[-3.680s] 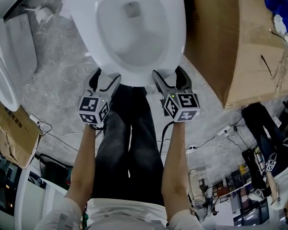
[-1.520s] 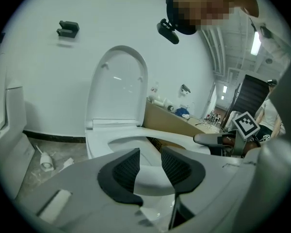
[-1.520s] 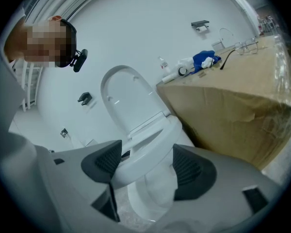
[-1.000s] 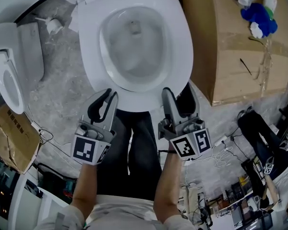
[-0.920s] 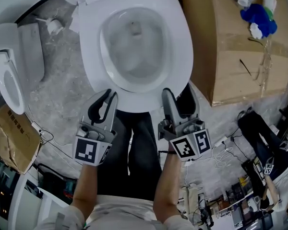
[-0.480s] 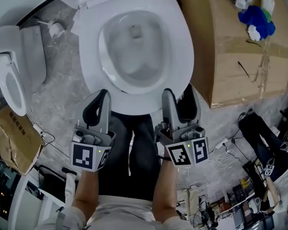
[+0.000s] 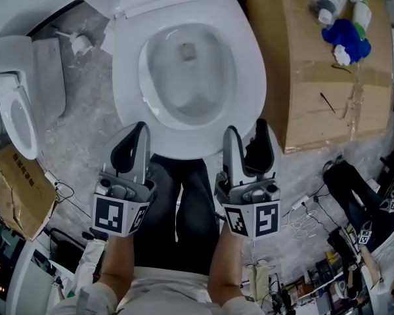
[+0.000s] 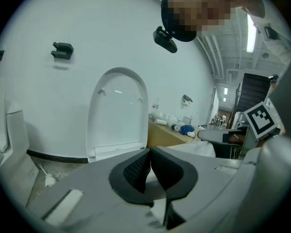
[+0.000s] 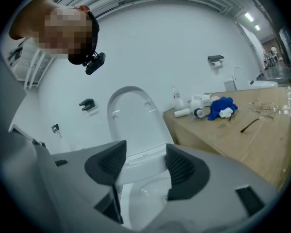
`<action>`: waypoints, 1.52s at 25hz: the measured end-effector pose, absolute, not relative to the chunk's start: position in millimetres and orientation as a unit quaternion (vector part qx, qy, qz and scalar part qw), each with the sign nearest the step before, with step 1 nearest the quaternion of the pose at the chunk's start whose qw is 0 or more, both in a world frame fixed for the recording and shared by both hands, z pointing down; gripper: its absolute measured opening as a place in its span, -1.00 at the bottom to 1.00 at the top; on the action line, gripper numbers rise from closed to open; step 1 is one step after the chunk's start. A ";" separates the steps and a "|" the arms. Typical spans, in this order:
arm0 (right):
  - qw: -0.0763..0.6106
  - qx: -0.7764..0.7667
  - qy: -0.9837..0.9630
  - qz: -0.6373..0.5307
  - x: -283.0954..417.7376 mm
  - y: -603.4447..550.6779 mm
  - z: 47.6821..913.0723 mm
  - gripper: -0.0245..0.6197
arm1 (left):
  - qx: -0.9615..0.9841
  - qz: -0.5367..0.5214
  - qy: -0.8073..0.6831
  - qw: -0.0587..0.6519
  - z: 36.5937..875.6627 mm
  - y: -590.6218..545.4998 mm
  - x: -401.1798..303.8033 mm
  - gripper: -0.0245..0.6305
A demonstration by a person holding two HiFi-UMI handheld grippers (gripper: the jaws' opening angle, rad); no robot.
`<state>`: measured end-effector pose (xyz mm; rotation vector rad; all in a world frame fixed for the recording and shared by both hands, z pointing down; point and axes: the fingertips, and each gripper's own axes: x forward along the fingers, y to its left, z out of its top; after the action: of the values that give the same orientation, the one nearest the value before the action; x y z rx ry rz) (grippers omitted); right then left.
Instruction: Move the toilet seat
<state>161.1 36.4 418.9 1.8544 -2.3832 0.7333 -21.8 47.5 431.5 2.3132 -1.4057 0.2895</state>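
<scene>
Now the toilet seat (image 7: 251, 77) lies flat on the bowl, with the lid (image 9: 133, 115) upright against the wall behind it. Both grippers hang at the seat's front edge, one to each side of the person's legs. The left gripper (image 7: 139, 131) has its jaws pressed together with nothing in them. The right gripper (image 7: 246, 133) has just been closing, yet its jaws stand apart and grip nothing.
</scene>
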 end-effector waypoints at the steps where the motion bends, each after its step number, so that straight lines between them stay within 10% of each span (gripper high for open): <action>1: 0.019 0.594 -0.771 0.228 160.2 34.6 414.7 -0.13 | 0.832 0.101 -0.505 0.207 428.7 45.3 -22.7 -0.93; 9: 0.051 0.562 -0.811 0.152 136.6 19.0 382.7 -0.80 | 0.837 0.085 -0.503 0.200 408.5 28.8 -28.3 -0.93; 38: 0.022 0.524 -0.850 0.052 106.3 -76.5 302.5 -0.93 | 0.839 0.027 -0.522 0.151 331.4 -54.4 -56.2 -0.94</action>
<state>106.3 -76.5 302.5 1.6243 -2.6320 0.1606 -56.2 -54.4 331.4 2.4093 -1.4982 0.0766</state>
